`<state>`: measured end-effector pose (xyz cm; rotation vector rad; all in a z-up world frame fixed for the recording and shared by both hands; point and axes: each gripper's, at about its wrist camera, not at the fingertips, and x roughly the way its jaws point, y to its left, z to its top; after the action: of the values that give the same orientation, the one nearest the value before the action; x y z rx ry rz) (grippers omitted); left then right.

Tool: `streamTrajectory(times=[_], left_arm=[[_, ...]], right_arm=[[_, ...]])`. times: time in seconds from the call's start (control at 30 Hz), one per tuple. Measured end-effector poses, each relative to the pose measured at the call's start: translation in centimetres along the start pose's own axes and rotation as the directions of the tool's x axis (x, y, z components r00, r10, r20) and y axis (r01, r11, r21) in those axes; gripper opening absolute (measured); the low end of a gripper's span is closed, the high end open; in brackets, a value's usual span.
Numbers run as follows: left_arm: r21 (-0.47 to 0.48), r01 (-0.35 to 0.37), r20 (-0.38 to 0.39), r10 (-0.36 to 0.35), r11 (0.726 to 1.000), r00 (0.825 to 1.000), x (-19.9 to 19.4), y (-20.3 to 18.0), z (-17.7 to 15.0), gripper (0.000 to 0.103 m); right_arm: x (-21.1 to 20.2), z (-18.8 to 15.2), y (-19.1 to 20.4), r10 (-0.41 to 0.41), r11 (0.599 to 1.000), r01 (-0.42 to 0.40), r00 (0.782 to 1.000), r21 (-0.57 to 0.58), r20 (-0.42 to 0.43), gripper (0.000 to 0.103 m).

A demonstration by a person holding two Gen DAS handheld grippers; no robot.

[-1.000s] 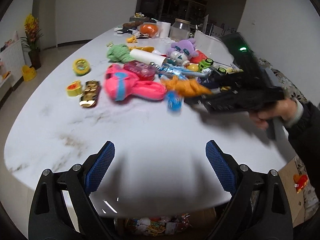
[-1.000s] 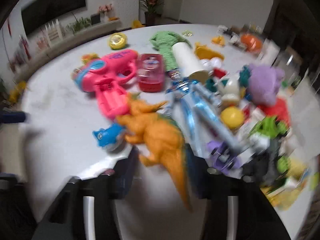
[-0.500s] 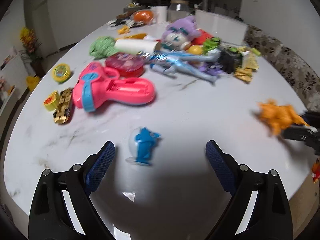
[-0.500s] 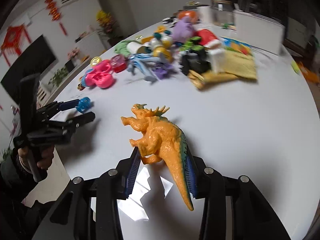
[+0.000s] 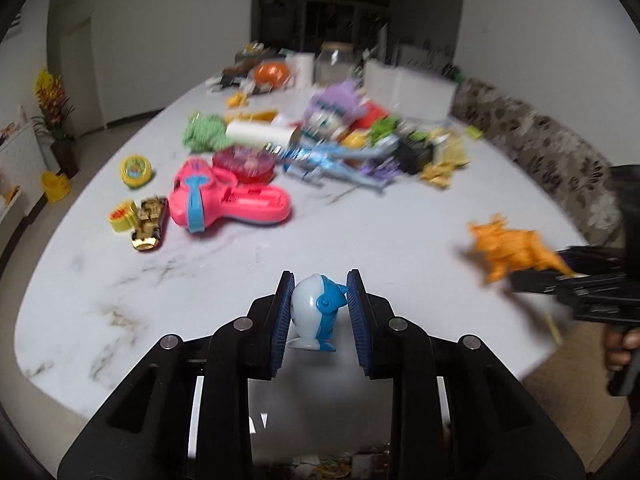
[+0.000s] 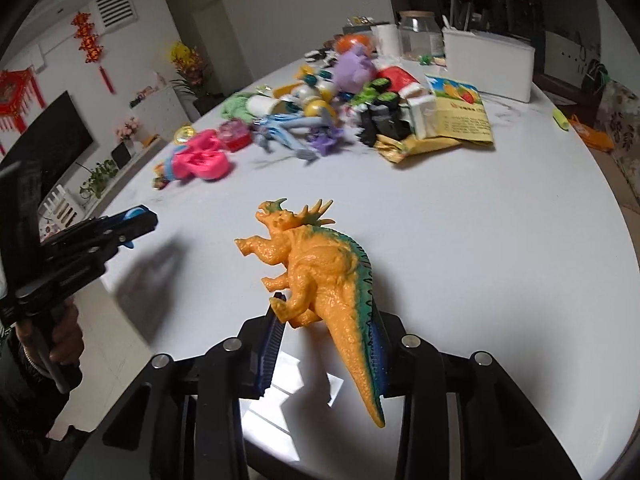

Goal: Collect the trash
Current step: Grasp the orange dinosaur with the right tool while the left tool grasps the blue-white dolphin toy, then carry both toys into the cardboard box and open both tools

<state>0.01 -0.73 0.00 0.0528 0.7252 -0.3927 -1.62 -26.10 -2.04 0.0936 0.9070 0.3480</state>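
Note:
My left gripper (image 5: pixel 320 312) is shut on a small blue and white shark toy (image 5: pixel 316 310) near the front edge of the white marble table (image 5: pixel 224 264). It also shows in the right wrist view (image 6: pixel 132 224) at the left edge. My right gripper (image 6: pixel 324 344) is shut on an orange toy dinosaur (image 6: pixel 320 272), held above the table's near side. The dinosaur also shows in the left wrist view (image 5: pixel 512 246) at the right, with the right gripper (image 5: pixel 580 280) behind it.
A heap of toys lies across the table's middle: a pink toy gun (image 5: pixel 224 200), a gold toy car (image 5: pixel 150 222), a purple plush (image 5: pixel 336 106), a yellow packet (image 6: pixel 460 114). A white box (image 6: pixel 488 64) and a glass jar (image 6: pixel 418 36) stand at the back.
My left gripper has closed on the shark toy, which stood free between the open fingers before. The right gripper has carried the dinosaur from the pile to the table's near side.

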Motion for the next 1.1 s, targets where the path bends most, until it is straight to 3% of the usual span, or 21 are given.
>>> streamTrajectory(times=[0.2, 0.27, 0.4, 0.43, 0.47, 0.5, 0.53, 0.67, 0.77, 0.87, 0.97, 1.1], left_arm=[[0.094, 0.055, 0.035, -0.058, 0.994, 0.998, -6.4, -2.2, -2.4, 0.027], [0.119, 0.068, 0.006, -0.069, 0.991, 0.998, -7.7, -2.6, -4.2, 0.027], [0.145, 0.094, -0.093, -0.081, 0.985, 0.992, -7.7, -2.7, -8.3, 0.029], [0.145, 0.111, -0.129, -0.093, 0.983, 0.987, -7.2, -2.6, -9.4, 0.043], [0.143, 0.117, -0.159, -0.094, 0.983, 0.983, -6.6, -2.4, -10.4, 0.074], [0.146, 0.101, -0.174, -0.075, 0.984, 0.982, -5.8, -2.1, -11.8, 0.089], [0.153, 0.082, -0.176, -0.054, 0.985, 0.983, -5.2, -1.9, -12.8, 0.093], [0.104, 0.035, -0.235, -0.010, 0.994, 0.972, -2.9, 0.0, -14.3, 0.093], [0.056, 0.012, -0.155, -0.004, 0.998, 0.988, -4.3, 1.5, -12.1, 0.093], [0.034, -0.005, -0.061, 0.007, 0.999, 0.998, -5.1, 2.2, -8.9, 0.093], [0.008, -0.088, 0.008, 0.088, 0.996, 0.996, -3.7, 3.4, -4.4, 0.093], [-0.015, -0.166, 0.035, 0.166, 0.986, 0.986, 0.4, 5.4, 2.1, 0.093]], right_arm=[[-4.7, -2.3, 4.0, 0.089, 0.995, -0.087, 0.996, -0.044, 0.029, 0.036], [-5.9, -3.6, 5.3, 0.119, 0.991, -0.118, 0.993, -0.069, 0.008, 0.036], [-6.1, -7.4, 7.2, 0.173, 0.979, -0.183, 0.979, -0.092, -0.110, 0.037], [-5.6, -8.4, 7.6, 0.171, 0.978, -0.185, 0.976, -0.099, -0.138, 0.039], [-4.8, -9.4, 7.8, 0.171, 0.976, -0.190, 0.970, -0.103, -0.173, 0.041], [-3.8, -10.5, 8.0, 0.174, 0.975, -0.199, 0.961, -0.102, -0.216, 0.059], [-2.6, -11.7, 8.1, 0.164, 0.975, -0.194, 0.954, -0.104, -0.250, 0.072], [-0.3, -14.3, 8.3, 0.063, 0.981, -0.108, 0.963, -0.162, -0.262, 0.066], [-2.1, -12.8, 7.8, 0.082, 0.984, -0.110, 0.978, -0.142, -0.192, 0.066], [-3.6, -9.5, 7.0, 0.098, 0.986, -0.109, 0.991, -0.125, -0.091, 0.076], [-3.6, -6.3, 6.1, 0.095, 0.991, -0.096, 0.995, -0.092, -0.016, 0.077], [-2.2, -3.8, 5.5, 0.135, 0.991, -0.135, 0.991, -0.020, 0.009, 0.077]])
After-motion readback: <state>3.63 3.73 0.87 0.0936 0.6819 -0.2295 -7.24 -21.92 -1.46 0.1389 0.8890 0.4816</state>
